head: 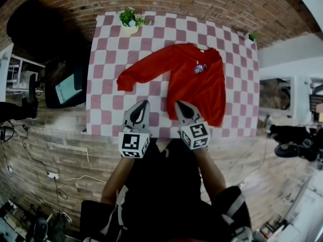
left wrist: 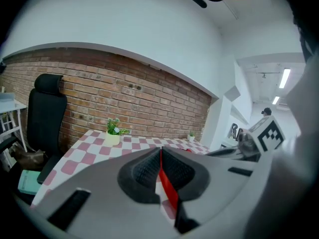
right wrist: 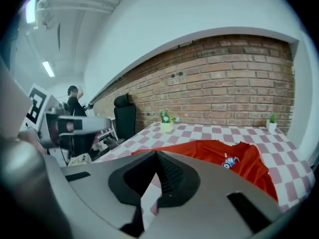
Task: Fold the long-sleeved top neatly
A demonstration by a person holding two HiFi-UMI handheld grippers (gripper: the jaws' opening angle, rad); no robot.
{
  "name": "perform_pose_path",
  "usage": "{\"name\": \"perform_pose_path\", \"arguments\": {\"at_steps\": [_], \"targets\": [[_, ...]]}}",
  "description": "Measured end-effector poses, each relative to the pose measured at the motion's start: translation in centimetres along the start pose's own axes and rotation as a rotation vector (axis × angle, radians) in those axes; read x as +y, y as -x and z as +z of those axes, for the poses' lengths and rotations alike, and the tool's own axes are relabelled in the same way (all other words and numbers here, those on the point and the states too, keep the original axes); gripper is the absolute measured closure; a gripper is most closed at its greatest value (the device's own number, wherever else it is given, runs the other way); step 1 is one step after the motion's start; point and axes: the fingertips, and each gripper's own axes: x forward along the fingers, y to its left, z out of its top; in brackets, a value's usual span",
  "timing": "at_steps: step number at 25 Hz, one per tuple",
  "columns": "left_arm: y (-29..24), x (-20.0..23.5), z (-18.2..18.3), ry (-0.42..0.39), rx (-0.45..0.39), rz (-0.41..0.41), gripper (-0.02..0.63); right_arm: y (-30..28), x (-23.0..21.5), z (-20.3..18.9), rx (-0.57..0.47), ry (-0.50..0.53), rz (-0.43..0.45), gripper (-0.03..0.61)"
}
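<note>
Left gripper [head: 144, 104] and right gripper [head: 178, 105] hover over the near edge of the desk [head: 106, 92], each with jaws closed on nothing. The red top [head: 197, 84] lies spread right of centre, one sleeve stretched left. A plant [head: 130, 20] stands at the far edge.

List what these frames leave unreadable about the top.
- Second sleeve of the top: head view; only one sleeve lies spread, the other cannot be found.
- Chest print: too small to read in the head and right gripper views.
- Near hem: right gripper view, behind the right hand-held gripper.
- Most of the top: left gripper view, behind the left hand-held gripper; only a red sliver shows.
</note>
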Motion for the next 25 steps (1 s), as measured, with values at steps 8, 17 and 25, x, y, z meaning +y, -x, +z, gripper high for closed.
{"name": "perform_pose_path", "arguments": {"at_steps": [8,17,25], "targets": [[1.2,7.2,-2.0,0.042,0.032,0.094,0.603,-0.1,5.3,5.9,-0.121,0.049,0.039,0.571],[-1.1,14.0,-7.2,0.118,0.122,0.195,0.601,-3.0,7.0,7.8,-0.126,0.083,0.104,0.571],[-4.6,17.8,-12.8,0.177,0.254,0.237,0.523,-5.1,6.6,8.6,-0.091,0.085,0.146,0.571]]}}
